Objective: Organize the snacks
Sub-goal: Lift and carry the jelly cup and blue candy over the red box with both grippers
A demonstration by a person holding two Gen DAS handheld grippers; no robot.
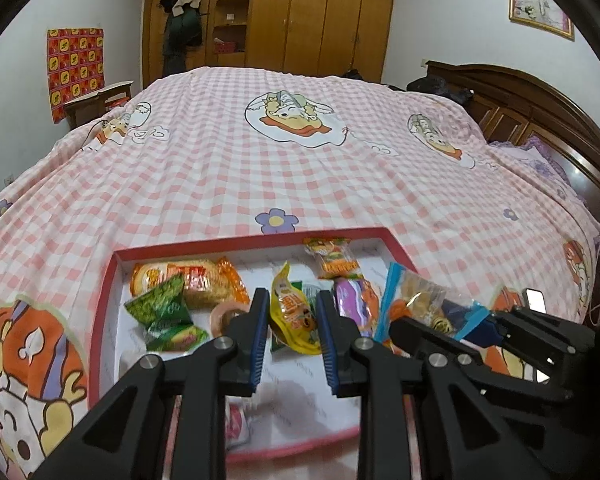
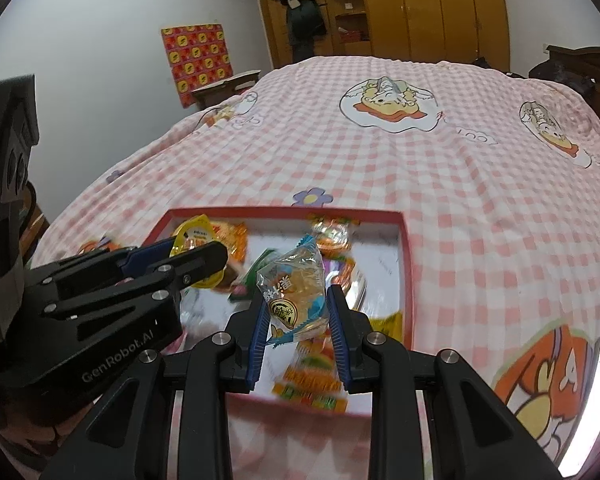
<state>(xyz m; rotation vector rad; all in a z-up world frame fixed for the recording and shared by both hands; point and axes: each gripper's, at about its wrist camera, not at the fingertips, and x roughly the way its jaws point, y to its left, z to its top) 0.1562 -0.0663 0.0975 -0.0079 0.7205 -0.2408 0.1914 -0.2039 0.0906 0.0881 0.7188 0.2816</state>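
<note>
Box [image 1: 396, 245] on bed [image 1: 300, 160], near front edge. Snack packets [image 1: 188, 280] inside box, mostly rear half. Wardrobe [image 1: 320, 12] behind bed; headboard [image 1: 540, 108] right.

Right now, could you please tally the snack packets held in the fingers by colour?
Yellow packet, in the left gripper: 1
Clear, blue-edged packet, in the right gripper: 1
Total: 2
</note>
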